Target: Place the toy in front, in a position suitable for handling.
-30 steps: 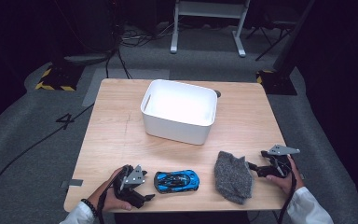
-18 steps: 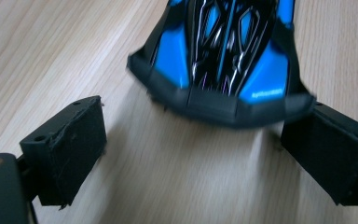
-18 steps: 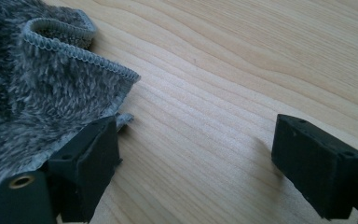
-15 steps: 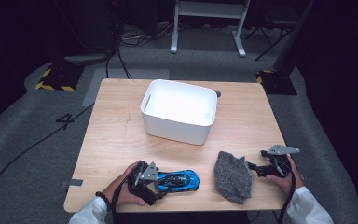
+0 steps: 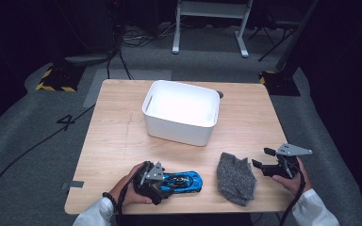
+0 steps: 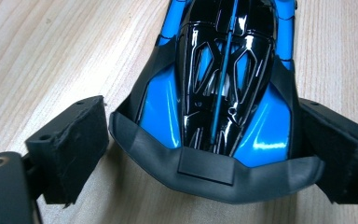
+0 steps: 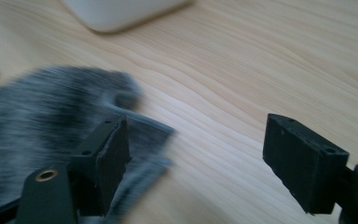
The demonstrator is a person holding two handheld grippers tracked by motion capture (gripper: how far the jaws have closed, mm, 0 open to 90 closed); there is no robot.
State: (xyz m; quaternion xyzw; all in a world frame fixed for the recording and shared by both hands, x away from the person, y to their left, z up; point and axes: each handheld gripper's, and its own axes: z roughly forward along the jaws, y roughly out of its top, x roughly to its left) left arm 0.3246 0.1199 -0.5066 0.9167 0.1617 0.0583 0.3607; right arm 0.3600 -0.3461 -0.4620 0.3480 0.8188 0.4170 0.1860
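A blue and black toy car (image 5: 184,181) lies near the table's front edge. My left gripper (image 5: 167,182) is at its rear. In the left gripper view the car (image 6: 223,93) sits between the two black pads (image 6: 70,144), which have just been closing and now touch its flanks. A grey woolly cloth (image 5: 235,178) lies to the right of the car. My right gripper (image 5: 262,158) hovers just right of the cloth, open; its jaws have just been closing a little with only bare wood between them (image 7: 196,154). Its left pad overlaps the cloth's edge (image 7: 37,112).
A white plastic bin (image 5: 181,129) stands at the middle of the wooden table (image 5: 118,136), and its base shows in the right gripper view (image 7: 116,11). Dark floor with cables and a stand's legs lies beyond the table.
My left gripper has slid right up to the car's rear and its jaws now stand around it. The right gripper has shifted slightly beside the cloth.
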